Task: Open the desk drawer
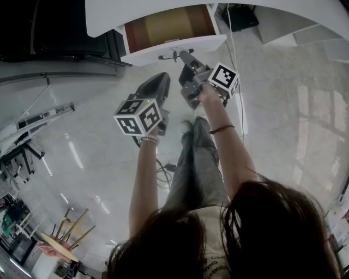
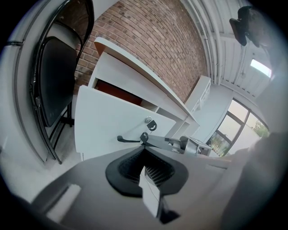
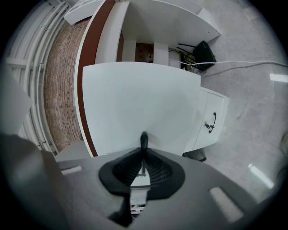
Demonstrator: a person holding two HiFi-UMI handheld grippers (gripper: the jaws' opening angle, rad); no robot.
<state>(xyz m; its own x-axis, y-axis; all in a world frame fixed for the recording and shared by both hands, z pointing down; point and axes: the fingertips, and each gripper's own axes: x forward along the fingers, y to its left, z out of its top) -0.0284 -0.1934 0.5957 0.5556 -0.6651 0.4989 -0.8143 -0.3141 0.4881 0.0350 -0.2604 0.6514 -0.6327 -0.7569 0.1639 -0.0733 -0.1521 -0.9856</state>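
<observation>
1. Two grippers are in view. The right gripper (image 3: 143,150) has its fingers (image 3: 155,168) pressed together on the black handle (image 3: 143,139) of the desk drawer (image 3: 139,99); only the handle's end pokes out past the fingertips.
2. The drawer's white front fills the space just beyond those fingers. In the head view the drawer (image 1: 174,43) stands pulled out from under the desk top (image 1: 136,11), its brown inside open to the camera.
3. The left gripper (image 2: 144,149) has its fingers (image 2: 130,164) closed together with nothing between them. It hangs apart from the drawer front (image 2: 112,121), which lies ahead of its fingertips.
4. Straight ahead of the left fingertips is the handle (image 2: 128,140), with the right gripper (image 2: 180,143) clamped on its near end. A lock with a key (image 2: 150,124) sits just above that.
5. Far to the left of the left fingers stands a black chair (image 2: 54,81).
</observation>
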